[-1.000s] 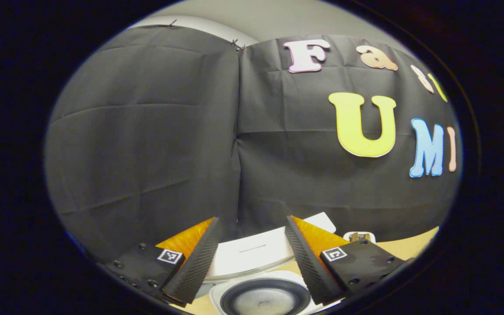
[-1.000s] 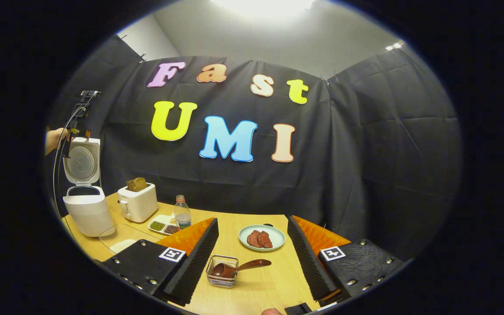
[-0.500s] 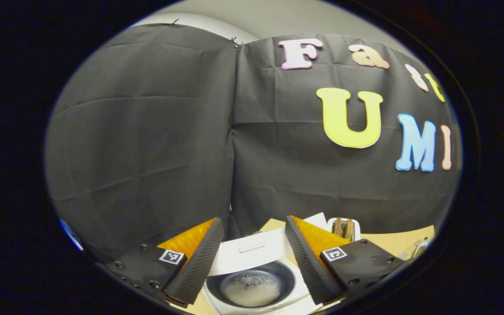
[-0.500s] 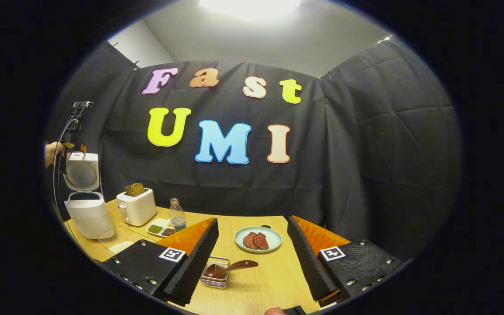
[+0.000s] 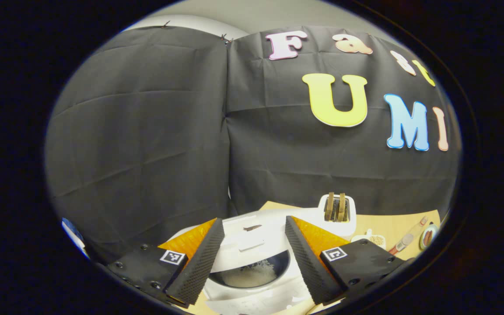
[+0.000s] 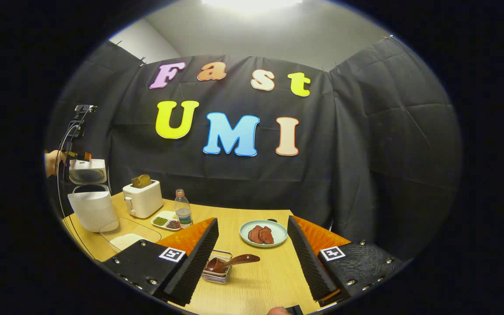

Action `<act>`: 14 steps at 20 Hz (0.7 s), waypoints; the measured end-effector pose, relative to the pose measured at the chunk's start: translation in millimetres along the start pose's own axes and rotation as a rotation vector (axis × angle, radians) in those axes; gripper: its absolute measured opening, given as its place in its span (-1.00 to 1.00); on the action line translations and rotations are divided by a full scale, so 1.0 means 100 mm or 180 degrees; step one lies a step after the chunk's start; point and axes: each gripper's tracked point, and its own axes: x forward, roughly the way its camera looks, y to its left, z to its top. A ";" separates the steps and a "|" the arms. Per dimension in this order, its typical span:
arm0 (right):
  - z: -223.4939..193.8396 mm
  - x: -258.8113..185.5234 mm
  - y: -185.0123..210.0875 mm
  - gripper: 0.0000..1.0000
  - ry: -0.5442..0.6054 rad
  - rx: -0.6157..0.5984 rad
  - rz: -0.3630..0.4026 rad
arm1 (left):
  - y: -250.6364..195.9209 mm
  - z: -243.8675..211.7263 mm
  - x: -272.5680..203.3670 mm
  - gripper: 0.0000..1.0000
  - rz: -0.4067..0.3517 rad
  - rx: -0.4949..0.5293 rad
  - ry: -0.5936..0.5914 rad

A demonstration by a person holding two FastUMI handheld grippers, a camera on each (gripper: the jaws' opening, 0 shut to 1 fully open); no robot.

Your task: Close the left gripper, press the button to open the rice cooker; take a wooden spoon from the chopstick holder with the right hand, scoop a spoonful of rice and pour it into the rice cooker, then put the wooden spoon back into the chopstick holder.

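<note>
Spoon back in its holder, both sets of fingers wide apart and holding nothing.

My right gripper (image 6: 252,258) sits low in the right gripper view, its fingers spread either side of the chopstick holder (image 6: 217,272), where the wooden spoon (image 6: 230,262) lies with its handle angled to the right, so I judge the return step done. My left gripper (image 5: 252,258) hangs over the rice cooker (image 5: 252,267) at the bottom of the left gripper view, fingers apart; the lid is partly tipped over a pot with rice in it. At the left edge of the right gripper view, a toaster (image 6: 143,199), a bottle (image 6: 183,214), a sectioned dish (image 6: 165,221) and a rice tray (image 6: 127,234) crowd beside the cooker on the tabletop (image 6: 260,288); a plate (image 6: 263,233) sits beyond the holder. Nothing blocks either gripper.
</note>
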 end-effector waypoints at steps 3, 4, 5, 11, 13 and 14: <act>-0.04 0.02 0.06 0.93 0.0018 -0.0010 0.0076 | -0.08 -0.23 -0.05 0.96 -0.0036 0.0017 0.0111; -0.05 0.02 0.07 0.93 0.0029 -0.0017 0.0093 | -0.10 -0.29 -0.04 0.96 -0.0036 0.0050 0.0130; -0.06 0.02 0.06 0.92 0.0034 -0.0030 0.0096 | -0.11 -0.34 -0.05 0.96 -0.0036 0.0064 0.0150; -0.13 0.05 -0.02 0.92 0.0082 0.0007 0.0058 | -0.18 -0.67 -0.08 0.96 -0.0056 0.0021 0.0307; -0.15 0.05 -0.03 0.93 0.0102 0.0048 0.0049 | -0.20 -0.76 -0.09 0.96 -0.0052 0.0074 0.0338; -0.16 0.07 -0.03 0.93 0.0111 0.0059 0.0044 | -0.20 -0.80 -0.09 0.96 -0.0051 0.0085 0.0353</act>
